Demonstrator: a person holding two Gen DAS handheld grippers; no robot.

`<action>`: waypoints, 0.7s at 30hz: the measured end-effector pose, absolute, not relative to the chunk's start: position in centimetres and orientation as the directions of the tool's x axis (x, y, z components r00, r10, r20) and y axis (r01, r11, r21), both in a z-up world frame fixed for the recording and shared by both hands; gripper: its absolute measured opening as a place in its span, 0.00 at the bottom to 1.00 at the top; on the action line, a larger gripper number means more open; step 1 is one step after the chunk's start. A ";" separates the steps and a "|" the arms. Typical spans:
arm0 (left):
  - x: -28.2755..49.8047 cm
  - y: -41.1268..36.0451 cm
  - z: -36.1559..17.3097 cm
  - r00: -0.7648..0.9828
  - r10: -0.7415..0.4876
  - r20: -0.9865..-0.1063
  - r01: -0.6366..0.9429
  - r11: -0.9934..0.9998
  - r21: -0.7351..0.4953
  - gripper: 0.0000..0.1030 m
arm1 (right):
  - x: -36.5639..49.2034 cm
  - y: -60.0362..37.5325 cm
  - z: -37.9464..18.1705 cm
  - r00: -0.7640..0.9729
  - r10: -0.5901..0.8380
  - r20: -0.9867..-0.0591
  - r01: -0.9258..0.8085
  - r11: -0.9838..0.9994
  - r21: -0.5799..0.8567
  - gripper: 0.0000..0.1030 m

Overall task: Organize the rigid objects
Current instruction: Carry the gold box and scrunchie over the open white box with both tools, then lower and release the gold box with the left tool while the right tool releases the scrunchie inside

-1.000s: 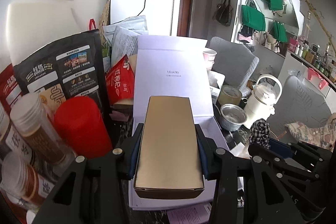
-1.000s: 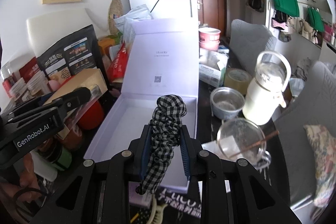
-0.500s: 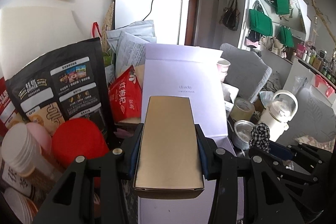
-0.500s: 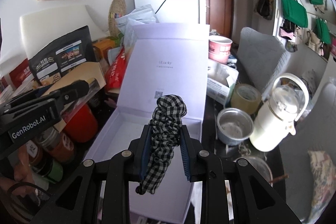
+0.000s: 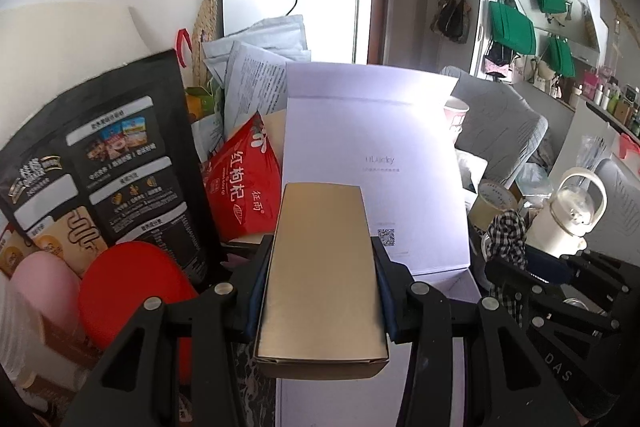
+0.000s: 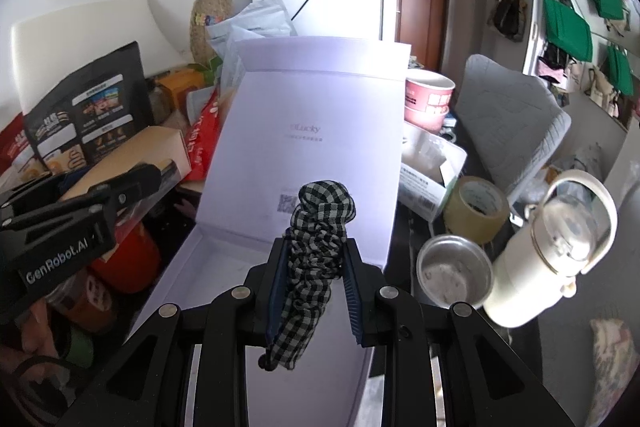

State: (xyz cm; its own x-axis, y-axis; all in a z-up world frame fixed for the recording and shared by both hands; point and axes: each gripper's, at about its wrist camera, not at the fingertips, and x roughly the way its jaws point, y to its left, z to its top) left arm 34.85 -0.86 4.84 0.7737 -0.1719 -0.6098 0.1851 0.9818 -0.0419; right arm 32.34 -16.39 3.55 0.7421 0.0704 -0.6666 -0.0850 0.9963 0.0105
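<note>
My left gripper (image 5: 320, 259) is shut on a long gold box (image 5: 322, 267), held lengthwise above the front of an open white gift box (image 5: 376, 163) whose lid stands upright. My right gripper (image 6: 314, 255) is shut on a black-and-white checked scrunchie (image 6: 316, 251), held above the white box's empty tray (image 6: 224, 275). The left gripper with the gold box (image 6: 132, 155) shows at the left of the right wrist view. The right gripper with the scrunchie (image 5: 506, 239) shows at the right of the left wrist view.
Left of the white box stand a black snack bag (image 5: 104, 163), a red packet (image 5: 244, 183), and a red lid (image 5: 128, 291). To the right are a tape roll (image 6: 476, 207), a steel cup (image 6: 452, 275), a cream flask (image 6: 556, 251), and pink bowls (image 6: 428, 99).
Both grippers have risen and moved forward toward the upright lid, still holding the gold box and the scrunchie. The jars at the lower left have slid out of the left wrist view.
</note>
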 end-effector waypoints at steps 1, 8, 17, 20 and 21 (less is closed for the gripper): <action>35.1 -0.9 4.6 0.770 -0.171 -0.615 0.185 0.982 -0.042 0.43 | 32.6 -16.3 3.4 0.741 0.070 -0.668 -0.085 0.996 0.010 0.26; 37.1 -1.2 2.6 0.727 -0.149 -0.671 0.181 0.983 -0.022 0.43 | 34.8 -16.1 1.8 0.710 0.064 -0.701 -0.076 0.997 0.015 0.26; 38.2 -0.8 0.8 0.664 -0.133 -0.736 0.161 0.986 -0.033 0.43 | 35.9 -15.7 -0.1 0.672 0.032 -0.740 -0.061 0.998 -0.011 0.27; 38.3 -0.9 0.6 0.656 -0.115 -0.746 0.163 0.987 -0.009 0.43 | 36.1 -15.3 -0.7 0.658 0.032 -0.752 -0.068 0.998 -0.016 0.27; 38.4 -1.0 0.5 0.645 -0.101 -0.757 0.160 0.987 0.005 0.43 | 36.1 -15.2 -0.9 0.654 0.032 -0.756 -0.070 0.997 -0.019 0.27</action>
